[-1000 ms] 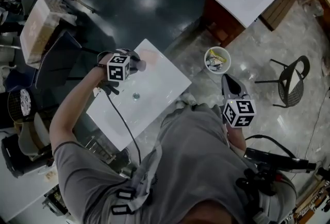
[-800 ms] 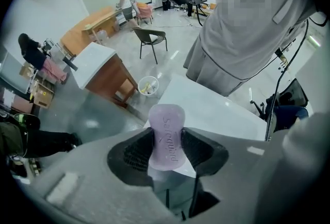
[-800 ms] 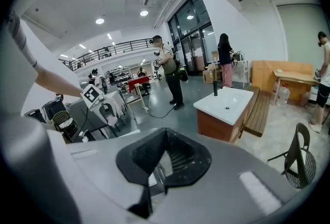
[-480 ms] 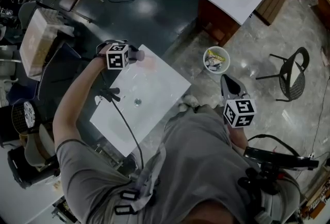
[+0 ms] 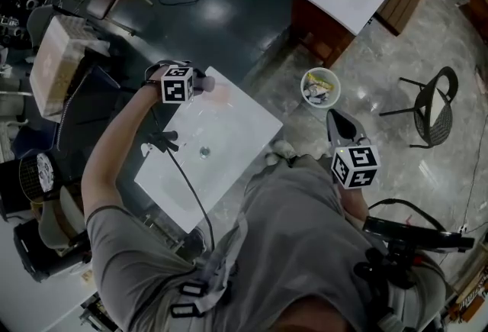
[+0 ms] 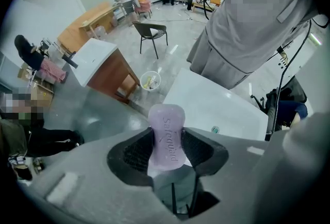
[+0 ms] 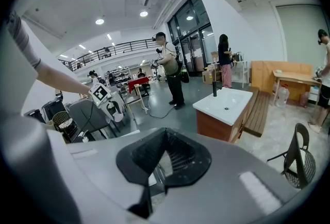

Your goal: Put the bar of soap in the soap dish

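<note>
Left gripper view | left gripper (image 6: 166, 139) clamps lilac oval soap bar (image 6: 166, 122) | shifted toward white rectangular washbasin's (image 5: 229, 141) far edge: release likely near | right gripper (image 7: 164, 153) closed, empty

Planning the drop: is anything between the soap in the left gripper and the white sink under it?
Nothing visible does. The left gripper holds the soap at the sink's corner; its jaws hide the spot straight below.

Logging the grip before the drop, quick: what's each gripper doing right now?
Left gripper: closed on the purple bar of soap.
Right gripper: closed, nothing between its jaws.
</note>
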